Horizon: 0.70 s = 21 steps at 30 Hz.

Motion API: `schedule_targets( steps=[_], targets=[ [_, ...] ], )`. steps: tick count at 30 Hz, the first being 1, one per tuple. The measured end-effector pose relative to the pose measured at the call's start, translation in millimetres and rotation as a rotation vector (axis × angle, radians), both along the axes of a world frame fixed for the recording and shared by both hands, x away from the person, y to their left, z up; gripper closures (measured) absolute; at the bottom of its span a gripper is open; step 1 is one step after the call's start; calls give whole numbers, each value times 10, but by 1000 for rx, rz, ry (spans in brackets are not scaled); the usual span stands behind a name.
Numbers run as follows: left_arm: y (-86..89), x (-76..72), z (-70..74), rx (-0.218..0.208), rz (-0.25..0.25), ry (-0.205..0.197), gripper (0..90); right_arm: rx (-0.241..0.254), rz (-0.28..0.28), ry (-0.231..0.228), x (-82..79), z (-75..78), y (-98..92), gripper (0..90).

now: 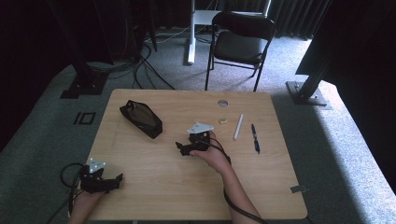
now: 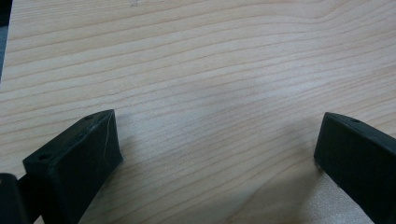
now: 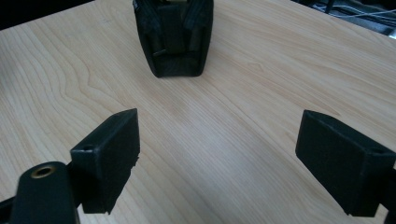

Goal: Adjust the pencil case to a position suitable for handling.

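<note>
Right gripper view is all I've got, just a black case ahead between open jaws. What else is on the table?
Observer: In the high view, right of the right gripper, lie a white pen and a blue pen.
Operator: Anything smaller?
Observer: A small tan block sits left of the white pen.
Operator: Where's the other gripper?
Observer: The left gripper is near the table's front left corner, jaws open over bare wood.
Operator: And the case?
Observer: The black case lies slantwise, left of the right gripper, apart from it.

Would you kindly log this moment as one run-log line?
left tool: open, over bare table | right tool: open, facing black pouch, apart | pens: untouched
</note>
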<state>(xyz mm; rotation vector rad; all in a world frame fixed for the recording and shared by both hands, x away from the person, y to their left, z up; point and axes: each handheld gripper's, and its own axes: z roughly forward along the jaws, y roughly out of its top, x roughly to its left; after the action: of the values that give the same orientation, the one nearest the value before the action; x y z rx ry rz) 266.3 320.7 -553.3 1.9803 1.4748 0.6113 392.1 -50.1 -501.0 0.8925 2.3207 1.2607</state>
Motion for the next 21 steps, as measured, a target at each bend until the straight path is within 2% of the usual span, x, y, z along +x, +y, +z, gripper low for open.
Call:
schedule_targets(
  steps=[12,21],
  targets=[
    [0,0,0,0,0,0,6,-3,39,14,85,-32,218,136],
    [0,0,0,0,0,0,6,6,41,29,159,-72,342,136]
  ],
)
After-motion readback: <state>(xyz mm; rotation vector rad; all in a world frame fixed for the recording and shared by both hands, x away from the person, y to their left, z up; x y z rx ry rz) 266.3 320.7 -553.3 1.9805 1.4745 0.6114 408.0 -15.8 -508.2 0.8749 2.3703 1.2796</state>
